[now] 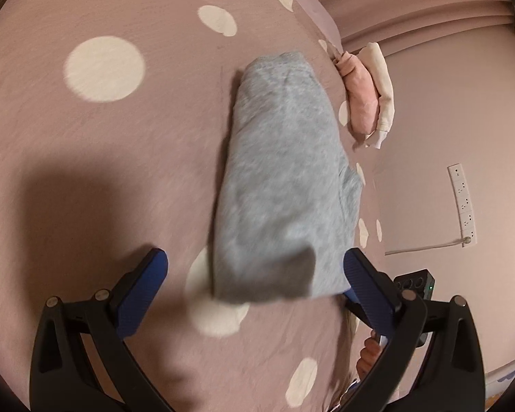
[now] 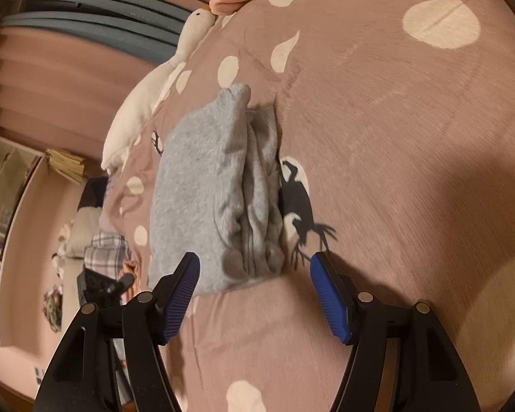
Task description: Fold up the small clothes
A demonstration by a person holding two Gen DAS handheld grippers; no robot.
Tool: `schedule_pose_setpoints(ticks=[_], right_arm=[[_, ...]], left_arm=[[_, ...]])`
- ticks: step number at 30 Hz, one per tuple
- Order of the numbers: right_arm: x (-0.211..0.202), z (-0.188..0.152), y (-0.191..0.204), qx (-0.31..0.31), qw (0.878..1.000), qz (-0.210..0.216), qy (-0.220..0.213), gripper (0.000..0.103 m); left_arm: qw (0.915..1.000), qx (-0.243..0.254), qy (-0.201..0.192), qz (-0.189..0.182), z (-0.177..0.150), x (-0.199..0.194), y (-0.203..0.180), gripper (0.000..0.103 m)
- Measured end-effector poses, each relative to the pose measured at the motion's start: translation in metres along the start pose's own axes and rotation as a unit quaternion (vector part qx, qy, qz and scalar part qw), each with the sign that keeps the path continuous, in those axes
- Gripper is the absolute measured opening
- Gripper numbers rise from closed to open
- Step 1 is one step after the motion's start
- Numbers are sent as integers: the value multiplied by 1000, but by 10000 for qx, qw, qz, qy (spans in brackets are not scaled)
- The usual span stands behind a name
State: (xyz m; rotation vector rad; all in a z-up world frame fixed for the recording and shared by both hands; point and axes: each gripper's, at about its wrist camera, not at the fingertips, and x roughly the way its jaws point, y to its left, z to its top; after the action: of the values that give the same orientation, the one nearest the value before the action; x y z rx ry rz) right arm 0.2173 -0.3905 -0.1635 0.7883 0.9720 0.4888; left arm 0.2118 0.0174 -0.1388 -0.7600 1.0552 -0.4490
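Note:
A folded grey garment lies on the mauve bedspread with white dots. My left gripper stands wide open. The garment's near end lies between its blue pads, close to the right one, and neither pad presses on it. In the right wrist view the same grey garment shows its stacked folded edges. My right gripper is open around the near end. Its left pad overlaps the cloth's edge in the picture and the right pad stands clear of it.
Folded pink and cream clothes lie at the bed's edge. A white goose plush lies along the far edge. A power strip lies beyond the bed. A plaid garment and more clothes lie beside the bed. A person's hand shows behind my left gripper's right finger.

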Motion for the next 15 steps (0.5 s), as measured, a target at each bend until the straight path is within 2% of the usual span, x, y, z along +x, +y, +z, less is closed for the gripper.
schedule_pose_setpoints(ticks=[6,15], right_arm=[[15,11,1,-18,9999,134,71,67],[33,26,7,-134,9997,104,161,67]], left_arm=[[9999,88,35,-115,13,19,-10,102],[9992,288,280,55,19,55,-21,102]])
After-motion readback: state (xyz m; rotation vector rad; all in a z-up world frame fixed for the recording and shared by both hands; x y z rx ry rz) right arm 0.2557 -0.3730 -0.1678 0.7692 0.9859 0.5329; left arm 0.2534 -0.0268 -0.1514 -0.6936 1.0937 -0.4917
